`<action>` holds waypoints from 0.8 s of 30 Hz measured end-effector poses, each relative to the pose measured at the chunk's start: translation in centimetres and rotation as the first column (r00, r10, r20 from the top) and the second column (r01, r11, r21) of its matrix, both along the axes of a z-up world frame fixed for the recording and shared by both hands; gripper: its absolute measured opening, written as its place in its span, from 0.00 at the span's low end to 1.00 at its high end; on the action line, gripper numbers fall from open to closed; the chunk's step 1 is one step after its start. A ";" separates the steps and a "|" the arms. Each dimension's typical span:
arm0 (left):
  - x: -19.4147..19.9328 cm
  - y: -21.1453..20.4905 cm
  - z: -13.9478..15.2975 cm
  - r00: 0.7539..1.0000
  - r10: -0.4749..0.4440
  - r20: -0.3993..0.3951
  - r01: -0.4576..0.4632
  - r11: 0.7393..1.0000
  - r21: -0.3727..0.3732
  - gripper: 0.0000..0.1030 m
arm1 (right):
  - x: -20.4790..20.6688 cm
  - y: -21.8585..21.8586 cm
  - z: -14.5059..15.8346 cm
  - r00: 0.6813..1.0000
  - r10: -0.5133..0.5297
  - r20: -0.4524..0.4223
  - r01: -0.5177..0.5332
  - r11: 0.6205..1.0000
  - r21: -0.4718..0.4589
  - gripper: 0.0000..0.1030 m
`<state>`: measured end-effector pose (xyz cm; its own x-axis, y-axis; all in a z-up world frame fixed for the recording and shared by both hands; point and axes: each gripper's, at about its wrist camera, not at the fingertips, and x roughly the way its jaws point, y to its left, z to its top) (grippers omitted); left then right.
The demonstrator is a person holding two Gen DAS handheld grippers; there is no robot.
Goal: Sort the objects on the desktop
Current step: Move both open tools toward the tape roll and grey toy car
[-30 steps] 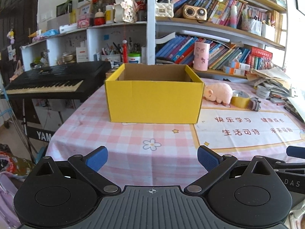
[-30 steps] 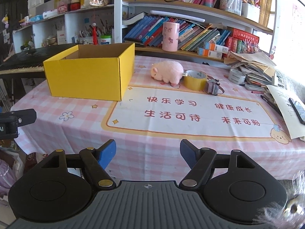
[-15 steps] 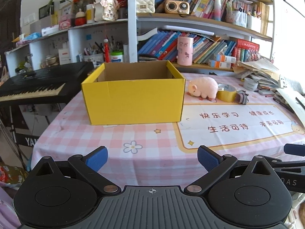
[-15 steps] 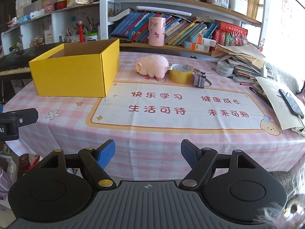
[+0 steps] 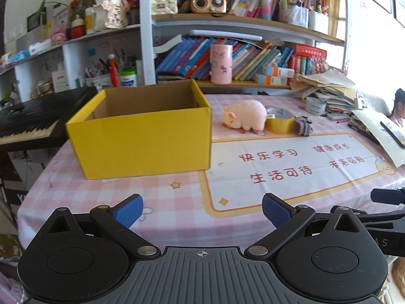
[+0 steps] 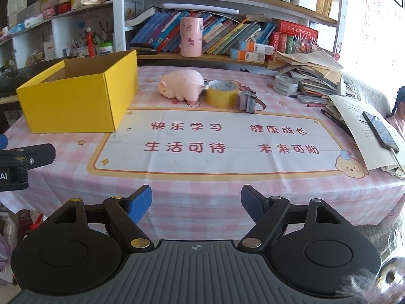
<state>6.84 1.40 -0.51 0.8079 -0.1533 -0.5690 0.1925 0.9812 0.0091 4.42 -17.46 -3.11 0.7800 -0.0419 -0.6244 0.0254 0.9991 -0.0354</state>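
Bright daylight from the right, blown-out glare there, fisheye bending at sharp-focused edges.

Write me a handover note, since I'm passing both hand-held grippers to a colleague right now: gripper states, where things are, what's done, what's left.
Left hand-held gripper: open, holding nothing, short of the table edge.
Right hand-held gripper: open, holding nothing, also short of the table.
Yellow box: on the table's left side, open-topped; no contents visible from here.
Pink plush pig, yellow tape roll and small grey item: in a row right of the box, on the cloth.
Done: nothing sorted yet.
Left: probably move those three into the box.
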 end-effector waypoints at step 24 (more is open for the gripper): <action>4.7 -6.6 -0.9 0.987 -0.158 -0.020 0.158 0.987 0.035 0.99 | 3.9 -5.1 -0.4 0.997 -0.071 -0.022 0.071 0.997 -0.010 0.73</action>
<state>11.57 -5.19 -1.43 0.7655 -0.2574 -0.5898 0.3455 0.9376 0.0393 8.30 -22.51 -3.48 0.7605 -0.1025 -0.6412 0.0957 0.9944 -0.0454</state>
